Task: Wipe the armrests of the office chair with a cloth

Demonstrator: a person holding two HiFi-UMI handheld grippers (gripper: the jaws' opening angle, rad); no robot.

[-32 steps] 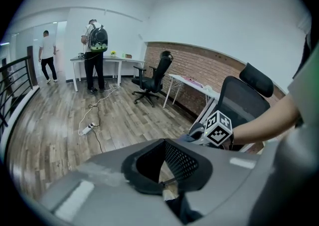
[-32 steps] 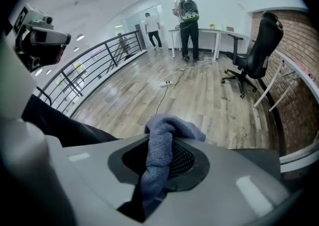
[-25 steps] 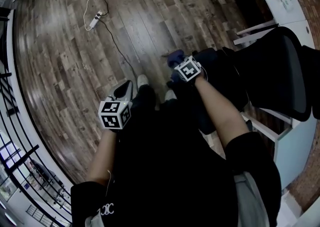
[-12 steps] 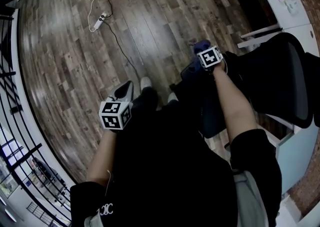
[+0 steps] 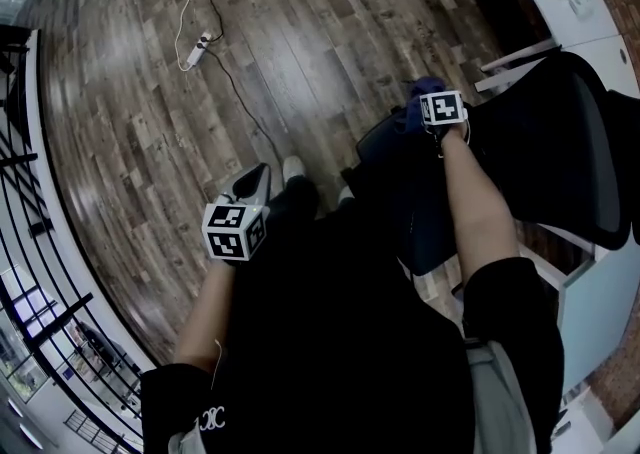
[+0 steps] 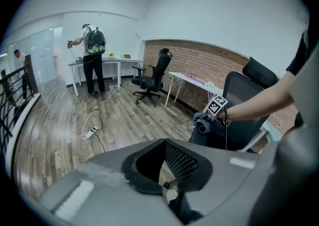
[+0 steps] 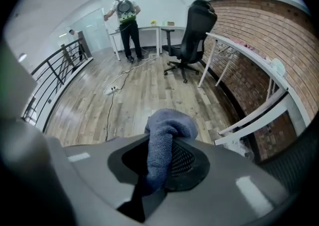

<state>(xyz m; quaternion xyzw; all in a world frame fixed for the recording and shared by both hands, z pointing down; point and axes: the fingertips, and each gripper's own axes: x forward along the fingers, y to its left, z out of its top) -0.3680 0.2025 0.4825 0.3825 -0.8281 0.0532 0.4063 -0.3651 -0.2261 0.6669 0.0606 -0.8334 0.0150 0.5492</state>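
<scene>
Blue-grey terry cloth [image 7: 167,135] pinched between the jaws of the right gripper [image 7: 159,170], bunched up above them. In the head view, held at the front end of the black padded armrest [image 5: 390,147] of the black mesh-backed office chair [image 5: 560,142]; contact not clear. Left gripper [image 5: 250,180] well apart, low over the brown wood-plank floor [image 5: 130,122], jaws pressed together on nothing. White power strip [image 5: 195,45] farther off.

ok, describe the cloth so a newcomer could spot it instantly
Find the black office chair at the right of the head view. The right gripper reaches in beside it, with the cloth pinched in its fingers. It is the only blue-grey, fuzzy thing among black surfaces.
</scene>
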